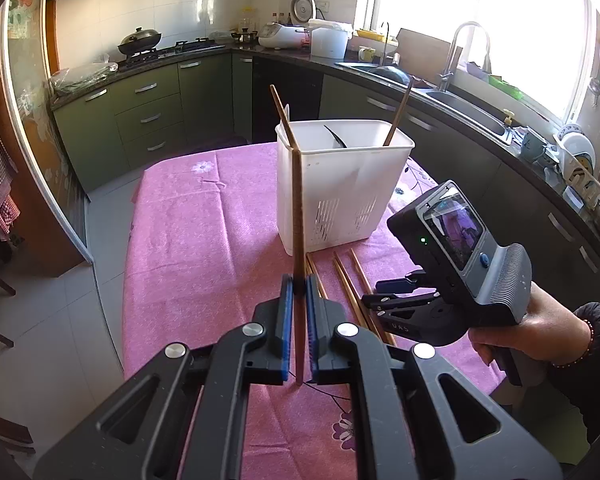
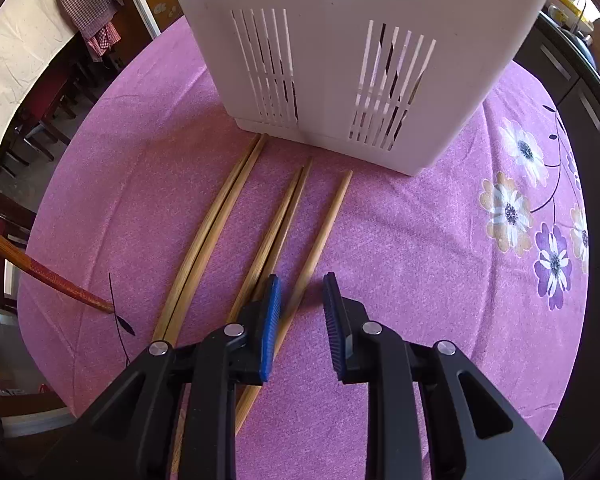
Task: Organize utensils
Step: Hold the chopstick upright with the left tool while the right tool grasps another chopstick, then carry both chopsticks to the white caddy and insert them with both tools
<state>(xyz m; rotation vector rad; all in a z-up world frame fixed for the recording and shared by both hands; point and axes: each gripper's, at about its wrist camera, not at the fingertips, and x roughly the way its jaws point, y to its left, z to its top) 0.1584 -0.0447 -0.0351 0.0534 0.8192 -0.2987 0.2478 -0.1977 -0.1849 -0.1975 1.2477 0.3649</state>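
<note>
My left gripper (image 1: 299, 280) is shut on a dark wooden chopstick (image 1: 296, 184) and holds it upright in front of the white utensil holder (image 1: 340, 188). Its lower end also shows in the right wrist view (image 2: 60, 282), hovering over the cloth. Another chopstick (image 1: 398, 114) and a dark utensil (image 1: 336, 138) stand in the holder. Several light chopsticks (image 2: 268, 236) lie on the pink tablecloth before the holder (image 2: 340, 60). My right gripper (image 2: 300, 292) is open, low over the rightmost chopstick (image 2: 324, 232), which lies between the fingers. It shows in the left wrist view (image 1: 396, 292).
The table with the pink flowered cloth (image 1: 204, 240) stands in a kitchen. Green cabinets (image 1: 148, 120) and a counter with a sink (image 1: 460, 100) run behind and to the right. Tiled floor (image 1: 40, 320) lies to the left.
</note>
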